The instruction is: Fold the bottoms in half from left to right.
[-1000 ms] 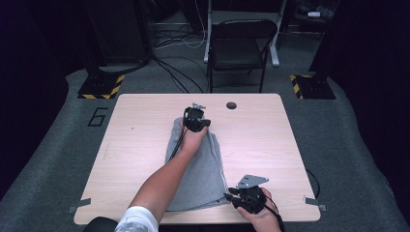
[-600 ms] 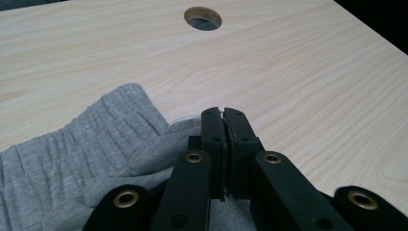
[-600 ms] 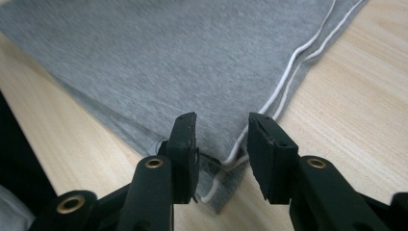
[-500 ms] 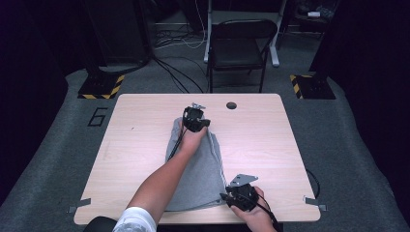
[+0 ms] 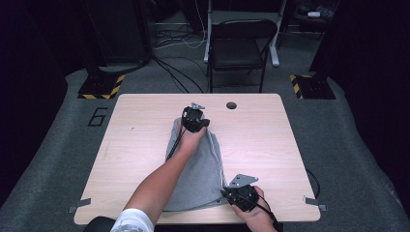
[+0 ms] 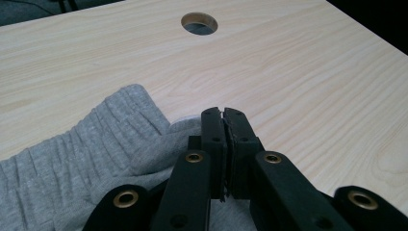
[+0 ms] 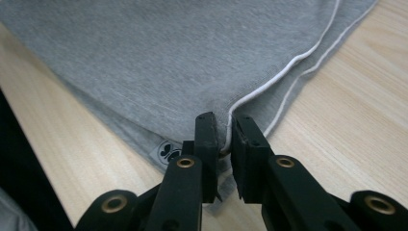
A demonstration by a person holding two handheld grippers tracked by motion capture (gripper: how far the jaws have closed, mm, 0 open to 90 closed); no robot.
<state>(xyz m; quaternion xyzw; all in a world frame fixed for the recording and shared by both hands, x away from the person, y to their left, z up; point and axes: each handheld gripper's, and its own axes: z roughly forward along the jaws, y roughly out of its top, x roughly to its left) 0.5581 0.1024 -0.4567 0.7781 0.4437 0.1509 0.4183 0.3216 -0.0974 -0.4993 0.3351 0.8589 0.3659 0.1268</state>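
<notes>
Pinching stage, garment fold: left gripper pressed together on the waistband of grey shorts; right gripper, jaws just closing, nips the near hem corner. Next: lift both ends together.

Light wooden table, grey garment on it
</notes>
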